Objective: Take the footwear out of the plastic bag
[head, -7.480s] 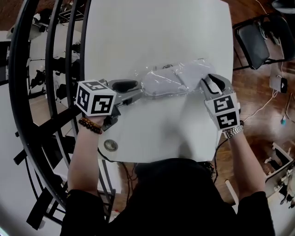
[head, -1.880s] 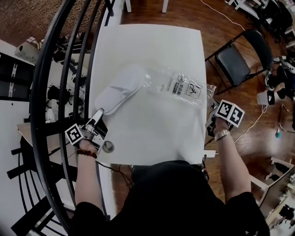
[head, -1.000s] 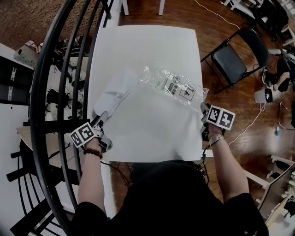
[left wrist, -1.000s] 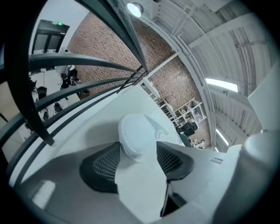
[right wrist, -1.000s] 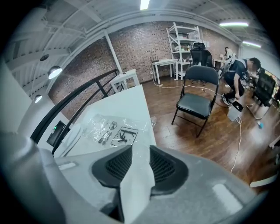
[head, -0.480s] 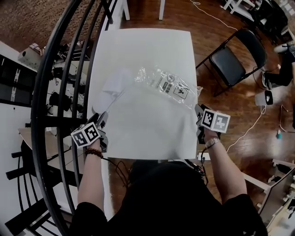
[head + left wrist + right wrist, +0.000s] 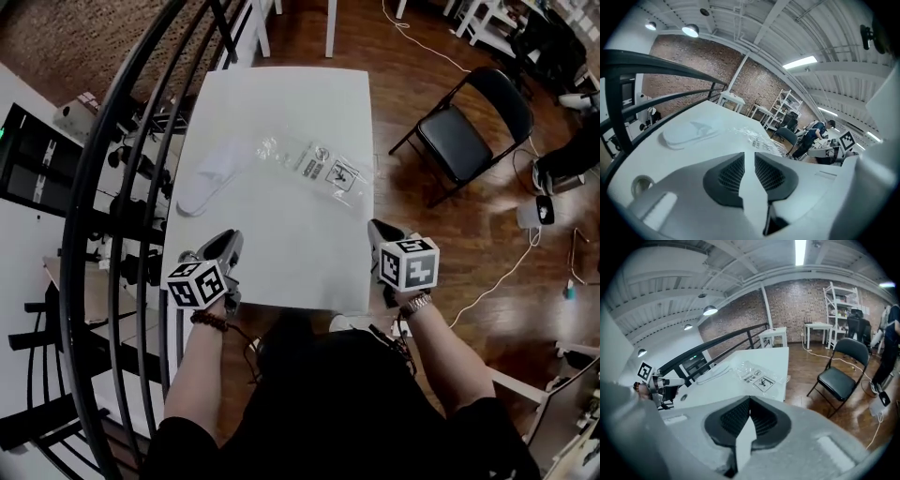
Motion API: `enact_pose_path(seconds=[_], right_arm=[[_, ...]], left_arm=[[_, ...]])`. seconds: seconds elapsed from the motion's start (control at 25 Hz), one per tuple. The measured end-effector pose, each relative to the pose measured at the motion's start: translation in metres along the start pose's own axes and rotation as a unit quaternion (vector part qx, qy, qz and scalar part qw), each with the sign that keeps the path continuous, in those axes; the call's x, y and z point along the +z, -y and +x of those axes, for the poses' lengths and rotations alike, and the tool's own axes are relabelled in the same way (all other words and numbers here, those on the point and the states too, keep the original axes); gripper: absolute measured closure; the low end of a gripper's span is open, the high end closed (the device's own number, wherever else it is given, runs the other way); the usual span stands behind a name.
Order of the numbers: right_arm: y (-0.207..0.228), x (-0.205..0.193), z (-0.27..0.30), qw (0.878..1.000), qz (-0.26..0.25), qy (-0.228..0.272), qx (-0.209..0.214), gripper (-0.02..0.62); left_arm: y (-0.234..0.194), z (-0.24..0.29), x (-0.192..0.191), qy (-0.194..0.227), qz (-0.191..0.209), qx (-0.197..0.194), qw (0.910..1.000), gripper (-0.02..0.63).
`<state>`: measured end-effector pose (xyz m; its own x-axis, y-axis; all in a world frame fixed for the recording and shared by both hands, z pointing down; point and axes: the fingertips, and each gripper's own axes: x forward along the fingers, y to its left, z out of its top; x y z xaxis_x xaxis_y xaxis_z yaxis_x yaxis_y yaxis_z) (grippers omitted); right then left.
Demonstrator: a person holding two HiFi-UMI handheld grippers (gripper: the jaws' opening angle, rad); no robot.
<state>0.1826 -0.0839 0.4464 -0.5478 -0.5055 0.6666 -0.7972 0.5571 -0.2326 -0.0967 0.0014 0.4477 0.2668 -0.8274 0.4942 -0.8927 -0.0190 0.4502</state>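
Grey ribbed pads [image 7: 731,173] of the left gripper [image 7: 228,246] stand a narrow slit apart and are closing on nothing. The right gripper [image 7: 379,234] has its jaws pressed together, empty. Both hang over the near edge of the white table [image 7: 281,253]. Farther out, the white slipper [image 7: 202,176] lies out of the clear plastic bag [image 7: 319,171], just beside its left end.

Slipper [image 7: 208,172] left of bag [image 7: 317,170] (both on table [image 7: 281,251])
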Motion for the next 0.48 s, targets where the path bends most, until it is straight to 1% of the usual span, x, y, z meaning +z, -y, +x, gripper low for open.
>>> enact_pose_path(seconds=[0.12, 0.16, 0.36, 0.48], right_arm=[[-0.016, -0.004, -0.025, 0.999, -0.039, 0.018, 0.025, 0.604], [-0.021, -0.006, -0.032, 0.998, -0.051, 0.023, 0.031, 0.604], [-0.04, -0.014, -0.071, 0.992, -0.101, 0.05, 0.059, 0.604], [-0.051, -0.016, -0.092, 0.988, -0.12, 0.069, 0.074, 0.604]], left_arm=[[0.048, -0.008, -0.008, 0.017, 0.025, -0.021, 0.9993, 0.58], [0.062, -0.012, -0.01, 0.023, 0.034, -0.025, 0.9989, 0.592], [0.127, -0.029, -0.024, 0.027, 0.071, -0.039, 0.9963, 0.594], [0.167, -0.039, -0.033, 0.032, 0.093, -0.056, 0.9935, 0.594]])
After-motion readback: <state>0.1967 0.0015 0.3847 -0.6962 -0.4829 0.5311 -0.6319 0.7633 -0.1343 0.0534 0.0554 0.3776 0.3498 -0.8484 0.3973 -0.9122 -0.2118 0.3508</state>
